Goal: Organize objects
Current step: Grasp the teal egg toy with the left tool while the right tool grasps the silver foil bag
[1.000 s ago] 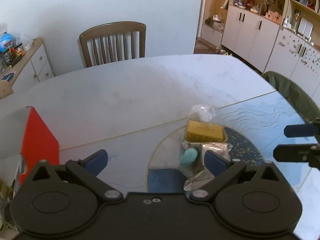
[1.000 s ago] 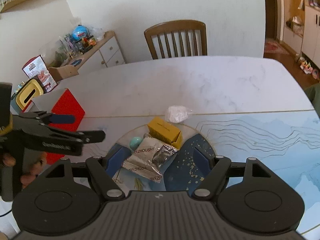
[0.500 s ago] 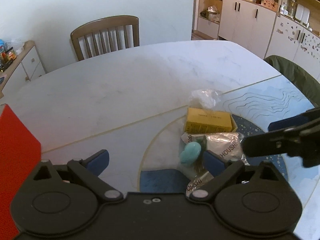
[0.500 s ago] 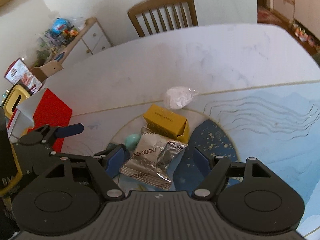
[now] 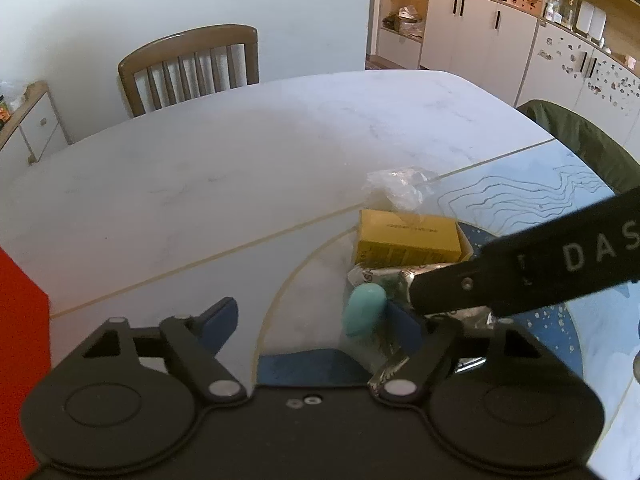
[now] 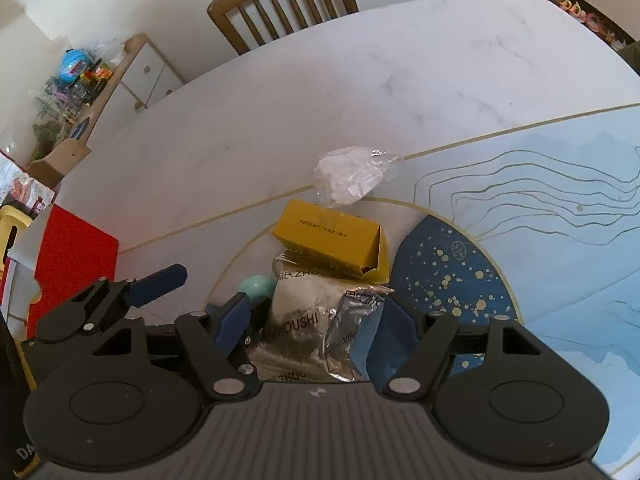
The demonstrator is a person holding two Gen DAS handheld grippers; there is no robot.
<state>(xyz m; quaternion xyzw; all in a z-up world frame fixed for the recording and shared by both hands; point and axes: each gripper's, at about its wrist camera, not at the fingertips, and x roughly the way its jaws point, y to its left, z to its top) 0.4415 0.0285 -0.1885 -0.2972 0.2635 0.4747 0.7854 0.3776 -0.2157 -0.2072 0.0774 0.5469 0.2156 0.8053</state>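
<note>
Right wrist view puts my right gripper (image 6: pixel 310 326) low at centre frame, jaws spread wide either side of the silver foil packet (image 6: pixel 308 312), not clenched on it. Above the packet sits the yellow box (image 6: pixel 332 236), with a clear plastic wrapper (image 6: pixel 352 176) higher still. My left gripper (image 5: pixel 316 320) is also released; the teal egg (image 5: pixel 364 310) lies just inside its right finger (image 5: pixel 404 324), on the table (image 5: pixel 200 184).
</note>
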